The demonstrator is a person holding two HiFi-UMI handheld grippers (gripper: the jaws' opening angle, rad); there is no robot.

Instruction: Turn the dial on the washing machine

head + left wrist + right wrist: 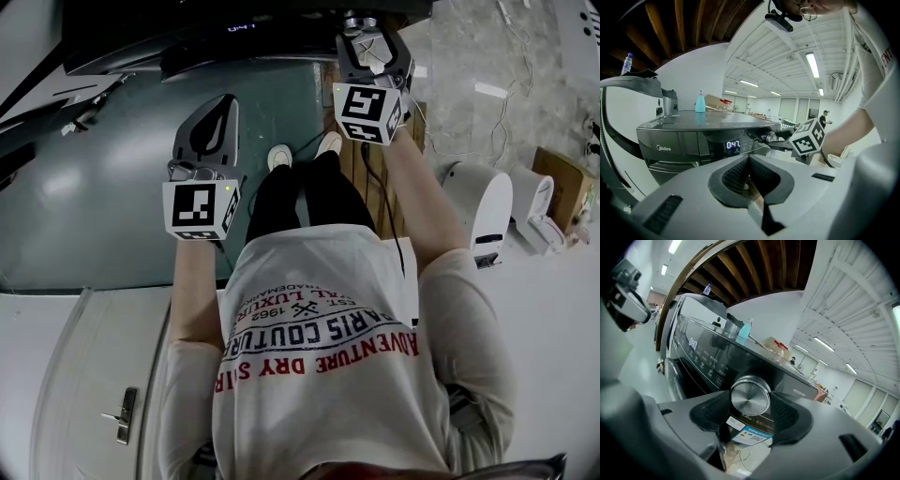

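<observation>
The dark washing machine (187, 37) runs along the top of the head view, its display (733, 145) lit. Its round silver dial (750, 397) sits between the pads of my right gripper (751, 409), which press on both of its sides. In the head view the right gripper (362, 26) reaches up to the dial (356, 19) at the panel. My left gripper (223, 105) hangs lower left, away from the machine, jaws shut on nothing. From the left gripper (749, 160) view, the right gripper (780, 137) shows at the dial (770, 136).
A blue bottle (700, 101) and other items stand on the machine's top. White appliances (478, 202) and a cardboard box (562, 187) stand at the right, with cables on the floor. A sticker label (754, 434) hangs below the dial. The person's shoes (279, 157) are near the machine's front.
</observation>
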